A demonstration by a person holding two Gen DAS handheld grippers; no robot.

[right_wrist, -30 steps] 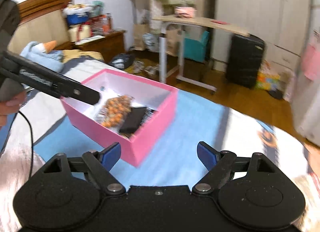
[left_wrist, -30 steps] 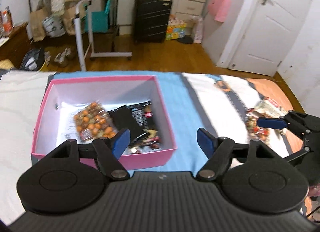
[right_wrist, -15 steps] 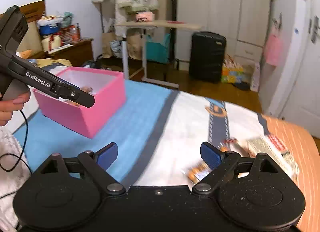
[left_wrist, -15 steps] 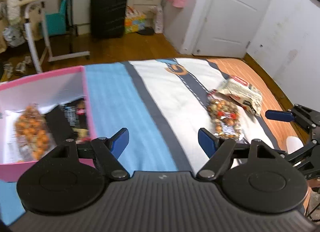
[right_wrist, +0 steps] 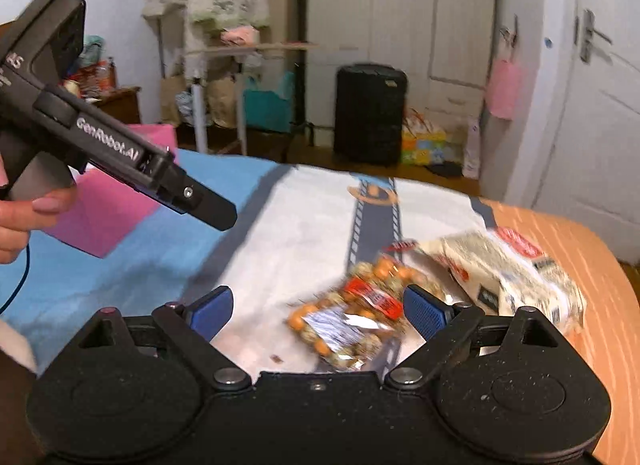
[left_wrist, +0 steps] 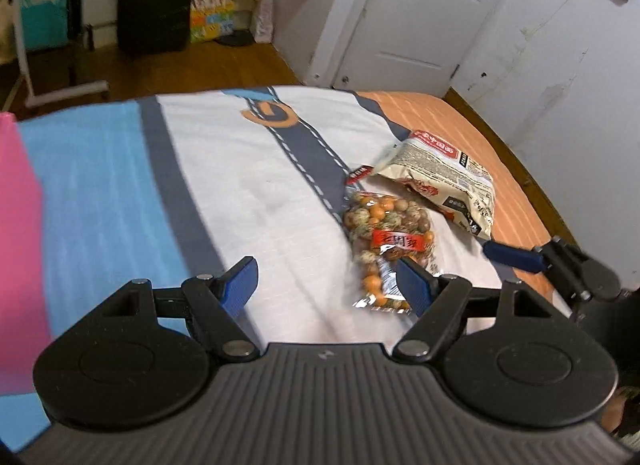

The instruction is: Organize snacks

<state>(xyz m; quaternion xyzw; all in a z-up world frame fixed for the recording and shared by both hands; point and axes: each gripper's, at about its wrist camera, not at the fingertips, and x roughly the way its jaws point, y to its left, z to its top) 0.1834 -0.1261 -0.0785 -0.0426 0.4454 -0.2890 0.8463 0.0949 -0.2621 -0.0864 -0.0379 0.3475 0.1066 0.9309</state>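
Both views have swung from the pink box (right_wrist: 120,221) to the bed's foot, where the widening, empty right gripper (right_wrist: 318,311) and open left gripper (left_wrist: 326,285) near the nut bag (left_wrist: 384,241).

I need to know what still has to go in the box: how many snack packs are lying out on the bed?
2. A clear bag of mixed nuts lies on the white part of the cover, and a cream packet lies just beyond it, touching it. More may lie outside both views.

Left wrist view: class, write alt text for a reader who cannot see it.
The open left gripper hangs over a bed beside a clear bag of mixed nuts, empty. A cream snack packet lies just beyond the bag, and the right gripper's blue fingertip enters from the right.
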